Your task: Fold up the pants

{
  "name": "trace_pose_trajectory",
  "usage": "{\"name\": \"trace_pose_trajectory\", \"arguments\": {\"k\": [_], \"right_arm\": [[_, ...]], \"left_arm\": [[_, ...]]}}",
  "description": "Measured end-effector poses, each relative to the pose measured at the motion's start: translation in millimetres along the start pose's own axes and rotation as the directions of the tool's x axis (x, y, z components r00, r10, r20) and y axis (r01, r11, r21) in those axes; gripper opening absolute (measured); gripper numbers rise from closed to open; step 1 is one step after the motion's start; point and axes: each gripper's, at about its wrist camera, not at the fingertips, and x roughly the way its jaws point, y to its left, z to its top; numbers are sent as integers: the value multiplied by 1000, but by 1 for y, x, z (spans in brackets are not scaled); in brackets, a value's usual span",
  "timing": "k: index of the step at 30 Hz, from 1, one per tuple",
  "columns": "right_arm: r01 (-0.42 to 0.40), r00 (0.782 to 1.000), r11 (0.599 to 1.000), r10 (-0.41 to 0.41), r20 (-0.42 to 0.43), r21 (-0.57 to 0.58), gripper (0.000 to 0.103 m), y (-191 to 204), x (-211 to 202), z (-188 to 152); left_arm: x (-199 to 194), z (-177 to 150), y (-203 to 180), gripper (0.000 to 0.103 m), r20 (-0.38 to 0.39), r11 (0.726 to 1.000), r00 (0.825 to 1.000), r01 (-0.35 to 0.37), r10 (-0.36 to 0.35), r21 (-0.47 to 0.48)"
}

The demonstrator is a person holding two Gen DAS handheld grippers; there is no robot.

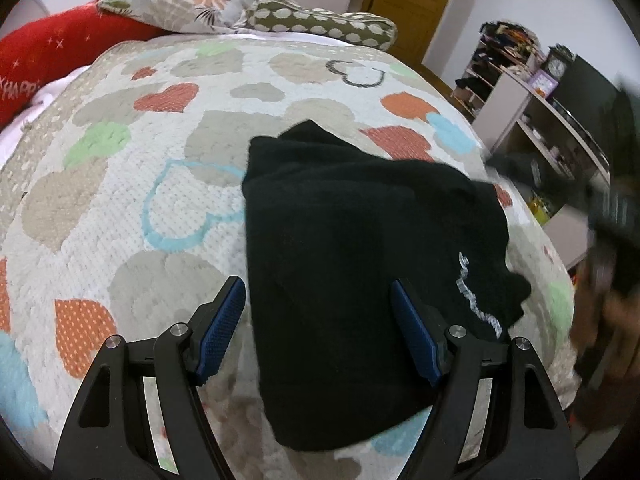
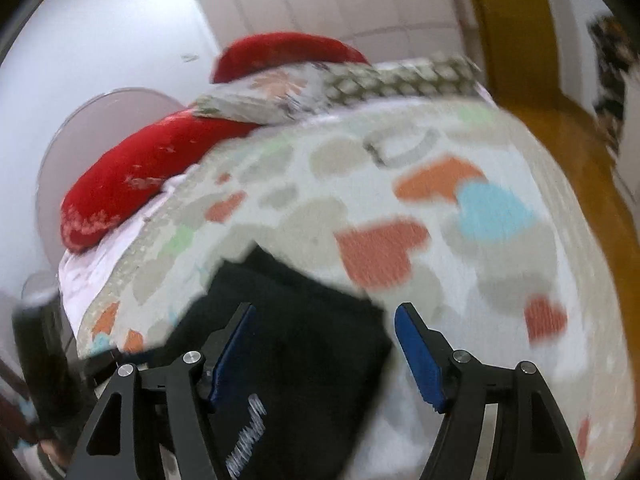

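On the bed, near edge: black pants (image 1: pixel 360 264) lie folded in a compact, soft, slightly rumpled bundle, white lettering on the right.
Left gripper (image 1: pixel 318 330): fingers spread, empty, hovering above the bundle.
Right gripper (image 2: pixel 325 354): fingers spread, empty; view blurred.
Bedspread (image 1: pixel 160 152): quilted, heart-patterned.
Pillows (image 1: pixel 180 4): far end.

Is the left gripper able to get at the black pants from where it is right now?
Probably yes. The left gripper is open, and the black pants lie folded on the heart-print quilt directly ahead, between its fingers. Nothing lies between them, and the right gripper is off to the side.
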Motion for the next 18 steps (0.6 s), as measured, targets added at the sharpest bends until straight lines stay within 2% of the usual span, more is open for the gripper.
{"name": "trace_pose_trajectory", "arguments": {"k": [3, 6, 7, 10, 11, 13, 15, 17, 18], "right_arm": [[-16, 1000, 995, 14, -22, -97, 70, 23, 18, 21], [-65, 994, 988, 51, -99, -142, 67, 40, 51, 30], [-85, 989, 984, 64, -136, -156, 63, 46, 65, 30], [-90, 974, 972, 40, -223, -218, 56, 57, 96, 23], [-80, 966, 965, 13, -259, -250, 51, 60, 110, 20], [-104, 954, 953, 15, -300, -283, 40, 63, 124, 15], [-104, 956, 939, 3, -293, -329, 34, 67, 125, 13], [-72, 962, 915, -42, -270, -397, 19, 73, 124, 14], [-55, 964, 906, -61, -259, -419, 16, 76, 123, 14]], "left_arm": [[0, -6, -5, 76, 24, 1000, 1000, -18, 18, 19], [2, -8, -4, 76, 27, 1000, 1000, -16, 16, 13], [2, -8, -4, 76, 28, 1000, 1000, -14, 14, 13], [3, -10, -4, 76, 28, 1000, 1000, -11, 11, 19], [3, -10, -3, 76, 29, 1000, 1000, -8, 8, 20], [4, -10, -3, 76, 29, 1000, 1000, -7, 7, 23], [5, -11, -2, 77, 25, 1000, 1000, -1, 1, 20], [7, -10, 1, 78, 14, 1000, 1000, 17, -17, 3], [8, -7, 2, 78, 3, 1000, 1000, 26, -26, -5]]}}
